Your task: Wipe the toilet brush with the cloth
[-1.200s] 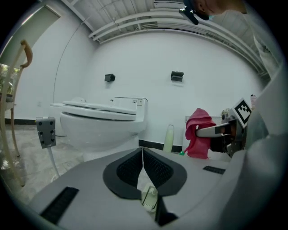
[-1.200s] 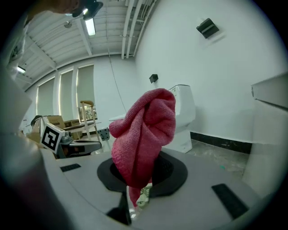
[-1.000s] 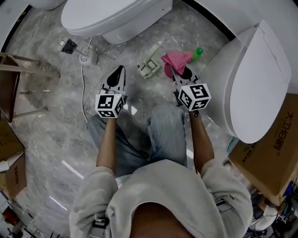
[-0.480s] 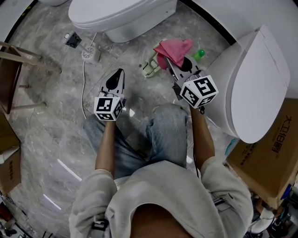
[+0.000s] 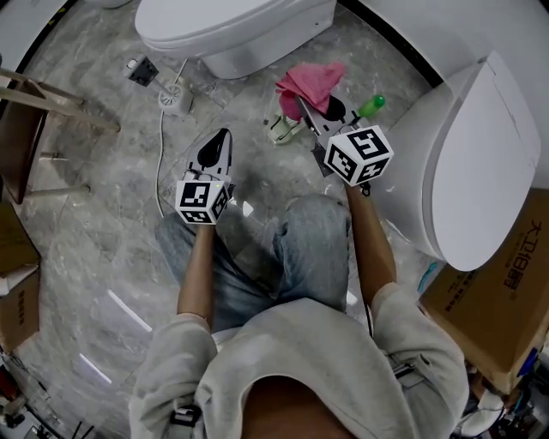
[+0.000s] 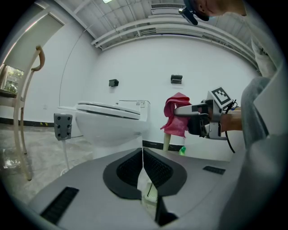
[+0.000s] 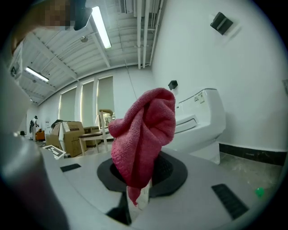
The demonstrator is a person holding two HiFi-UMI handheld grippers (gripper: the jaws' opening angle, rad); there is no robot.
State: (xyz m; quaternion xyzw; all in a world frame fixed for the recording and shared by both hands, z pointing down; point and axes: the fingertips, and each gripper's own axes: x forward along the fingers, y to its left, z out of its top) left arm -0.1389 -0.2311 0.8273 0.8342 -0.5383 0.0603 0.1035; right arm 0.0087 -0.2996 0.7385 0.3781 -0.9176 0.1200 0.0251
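a person's knees in jeans [image 5: 313,244] sit nearest, above a grey marble floor [image 5: 103,223]. just past the left knee the left claw [image 6: 143,155] points away from the person. its two dark pads are pressed together with only a hairline slit, and there is nothing between them.

the right claw [image 7: 145,167] reaches a little further, angled up and to the left in the head view, and it pinches a pink cloth [image 5: 307,79] at its tips. in the right gripper view the cloth stands as a bunched bundle, its long axis roughly upright and leaning right at the top, with a short tail hanging down through the gap between the pads.

the toilet brush [image 5: 281,130] lies on the floor just beside the right claw, on that claw's left and under the cloth, well apart from the left claw. only its pale ribbed head shows clearly from above, with the rest running away from the person beneath the cloth. the left gripper view shows a pale stick rising at a slight tilt right under the cloth. whether cloth and brush touch, i cannot tell.

a small green thing [image 5: 372,105] lies to the right of the cloth. further off are a white toilet [image 5: 232,26], a second toilet [image 5: 480,163] at right, and a power strip [image 5: 142,70].
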